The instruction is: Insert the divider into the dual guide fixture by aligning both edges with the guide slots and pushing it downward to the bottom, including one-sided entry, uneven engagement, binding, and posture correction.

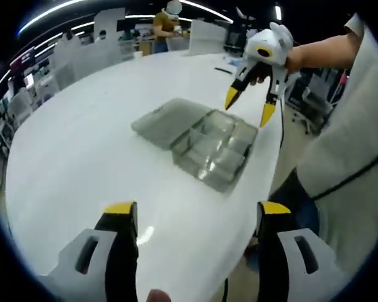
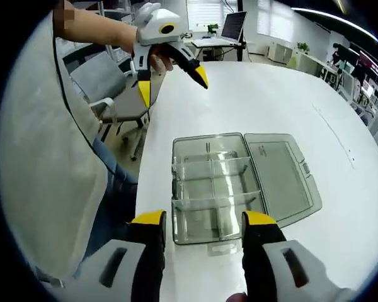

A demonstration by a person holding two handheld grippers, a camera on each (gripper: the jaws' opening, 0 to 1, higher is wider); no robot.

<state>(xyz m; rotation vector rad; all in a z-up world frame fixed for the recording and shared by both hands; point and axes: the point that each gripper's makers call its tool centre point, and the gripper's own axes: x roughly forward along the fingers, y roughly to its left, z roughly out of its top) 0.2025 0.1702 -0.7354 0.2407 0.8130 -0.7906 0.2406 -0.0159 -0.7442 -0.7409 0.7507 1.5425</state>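
Note:
A clear plastic box (image 1: 214,148) (image 2: 195,236) lies on the white table with its lid (image 1: 167,119) (image 2: 280,173) folded flat beside it. Clear dividers (image 2: 215,167) stand inside and split it into several compartments; how they sit in the slots is too faint to tell. My left gripper (image 1: 197,214) (image 2: 172,85) is open and holds nothing, lifted above the table's edge away from the box. My right gripper (image 2: 205,220) (image 1: 249,107) is also open with nothing in it, and hangs just above the box's near end.
The round white table (image 1: 82,163) (image 2: 271,94) has its edge right beside the box, on the person's side. A grey chair (image 2: 107,82) stands beyond that edge. A laptop (image 2: 233,25) sits at the far side. Another person (image 1: 167,25) stands far back.

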